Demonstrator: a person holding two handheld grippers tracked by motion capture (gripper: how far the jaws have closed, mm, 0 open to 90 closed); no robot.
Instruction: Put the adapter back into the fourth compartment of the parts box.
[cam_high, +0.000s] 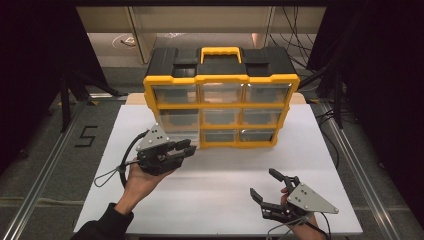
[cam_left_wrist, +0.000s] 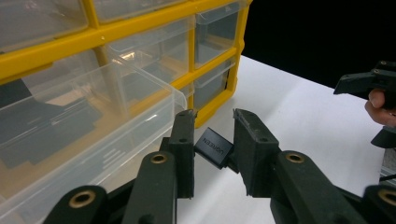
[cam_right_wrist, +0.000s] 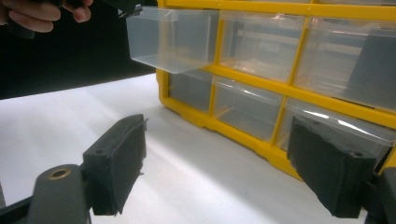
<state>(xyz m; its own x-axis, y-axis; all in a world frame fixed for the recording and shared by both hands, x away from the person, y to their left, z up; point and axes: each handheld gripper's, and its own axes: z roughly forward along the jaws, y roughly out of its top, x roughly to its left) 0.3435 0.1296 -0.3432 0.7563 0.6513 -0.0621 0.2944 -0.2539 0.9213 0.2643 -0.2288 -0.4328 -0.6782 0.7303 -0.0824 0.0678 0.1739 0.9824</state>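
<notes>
Beside the pulled-out drawer (cam_left_wrist: 88, 121), a small black adapter (cam_left_wrist: 213, 147) is clamped by the left gripper (cam_left_wrist: 212, 126), not yet dropped in; the right gripper (cam_high: 270, 187) is held wide open, empty.

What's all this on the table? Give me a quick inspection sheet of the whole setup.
Surface: white table, bare in front.
Job's things: yellow-and-black drawer cabinet; one clear drawer pulled out; small black adapter between the jaws of the left gripper.
Clutter: nothing seen.
Grippers: left gripper shut on the adapter beside the open drawer; right gripper open, apart from the cabinet.
Cables: cable loop trailing from the left gripper; more cables behind the cabinet.
Surroundings: dark curtains, grey floor marked 5.
</notes>
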